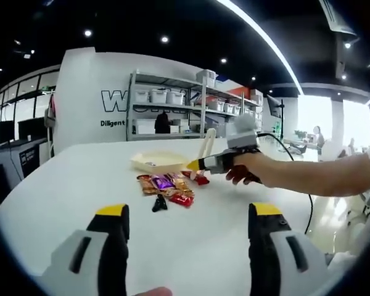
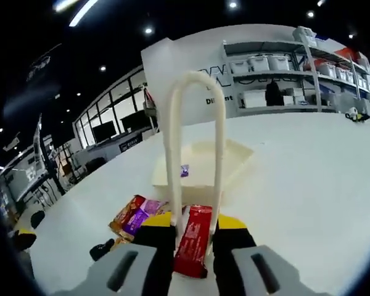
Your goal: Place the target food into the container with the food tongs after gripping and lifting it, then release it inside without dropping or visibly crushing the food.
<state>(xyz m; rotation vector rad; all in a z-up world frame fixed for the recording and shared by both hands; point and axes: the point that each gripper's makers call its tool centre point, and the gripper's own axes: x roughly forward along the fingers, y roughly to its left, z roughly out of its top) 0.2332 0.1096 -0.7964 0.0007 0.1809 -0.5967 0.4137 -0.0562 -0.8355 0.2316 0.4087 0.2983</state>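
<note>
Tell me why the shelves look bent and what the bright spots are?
Left gripper view: the fisheye lens bows the table edge and shelves; ceiling lights glare, windows at right wash out. Right gripper view: the tongs and red snack packet look huge and soft; shelves lean.

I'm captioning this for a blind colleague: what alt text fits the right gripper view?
The right gripper squeezes cream food tongs around a red snack packet. Beyond lie more packets and a shallow cream tray on a white table.
</note>
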